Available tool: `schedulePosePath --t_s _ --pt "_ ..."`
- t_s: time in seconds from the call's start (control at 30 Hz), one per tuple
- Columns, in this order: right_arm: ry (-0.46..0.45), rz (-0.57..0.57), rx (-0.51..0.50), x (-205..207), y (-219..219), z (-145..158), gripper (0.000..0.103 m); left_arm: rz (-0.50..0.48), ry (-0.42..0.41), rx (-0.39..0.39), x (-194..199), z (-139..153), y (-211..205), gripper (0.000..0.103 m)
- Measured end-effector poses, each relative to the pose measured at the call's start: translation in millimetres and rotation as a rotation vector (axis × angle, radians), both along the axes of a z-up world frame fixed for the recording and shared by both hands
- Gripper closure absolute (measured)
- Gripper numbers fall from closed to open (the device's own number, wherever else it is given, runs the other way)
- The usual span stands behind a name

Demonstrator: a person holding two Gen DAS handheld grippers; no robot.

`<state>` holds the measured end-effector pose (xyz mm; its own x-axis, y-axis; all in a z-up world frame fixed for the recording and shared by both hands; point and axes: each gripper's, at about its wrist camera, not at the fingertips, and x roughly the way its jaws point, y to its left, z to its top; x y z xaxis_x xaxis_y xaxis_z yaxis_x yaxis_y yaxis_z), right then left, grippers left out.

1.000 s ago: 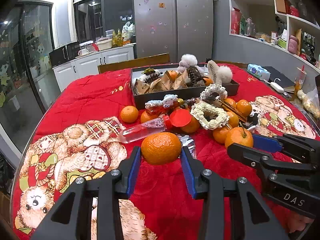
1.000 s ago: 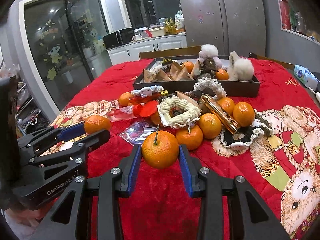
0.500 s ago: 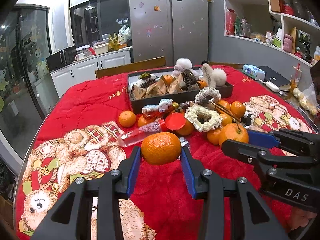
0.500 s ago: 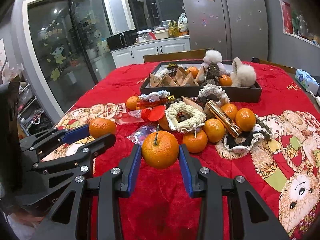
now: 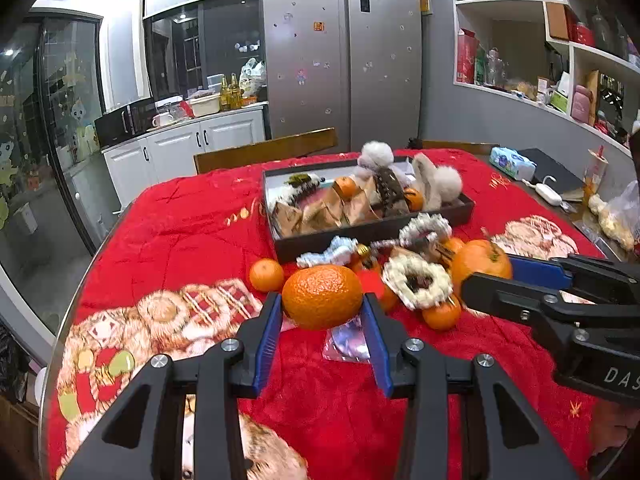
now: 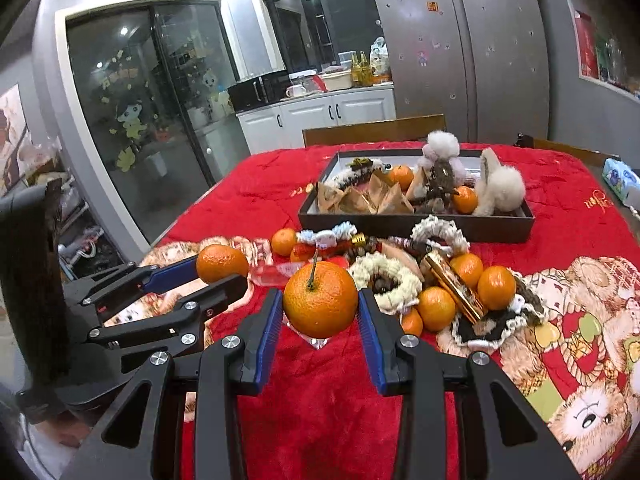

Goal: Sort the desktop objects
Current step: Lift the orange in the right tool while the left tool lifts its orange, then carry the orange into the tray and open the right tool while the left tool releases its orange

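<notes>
Both mandarins have been lifted clear of the red cloth (image 5: 168, 232) since a second ago, so two picks are done and only the carry to the dark tray (image 6: 500, 226) at the far edge is judged left. Left gripper (image 5: 322, 316) is clamped on a stemless mandarin (image 5: 322, 296), long axis lying across the jaws. Right gripper (image 6: 320, 314) is clamped on a stemmed mandarin (image 6: 320, 300), near-round, stem pointing up and slightly away. Loose fruit and scrunchies (image 6: 386, 280) are left mid-table, short of the tray.
</notes>
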<state>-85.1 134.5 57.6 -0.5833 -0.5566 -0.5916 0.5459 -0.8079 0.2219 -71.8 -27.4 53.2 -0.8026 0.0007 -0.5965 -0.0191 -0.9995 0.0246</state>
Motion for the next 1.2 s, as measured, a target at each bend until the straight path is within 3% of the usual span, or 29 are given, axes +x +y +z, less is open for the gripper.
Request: schedulePosePath --t_s 0.2,0.6,0.8,1.2 --pt "0.016 0.001 0.006 -13.0 3.5 10.6 0.067 -0.001 0.002 0.015 -22.5 11.0 -6.1 0.061" --pt "-0.016 -0.005 0.004 -62.8 9.1 19.7 0.067 -0.023 -0.034 -0.031 -71.5 16.6 -0.4 0.061" --pt "-0.027 0.000 0.016 -89.3 1.6 20.9 0.067 -0.058 -0.061 0.014 -99.9 19.1 -7.7 0.061" --pt "-0.046 -0.015 0.026 -161.4 -12.8 20.1 0.067 -0.054 -0.087 0.020 -176.2 15.7 -21.6 0.061"
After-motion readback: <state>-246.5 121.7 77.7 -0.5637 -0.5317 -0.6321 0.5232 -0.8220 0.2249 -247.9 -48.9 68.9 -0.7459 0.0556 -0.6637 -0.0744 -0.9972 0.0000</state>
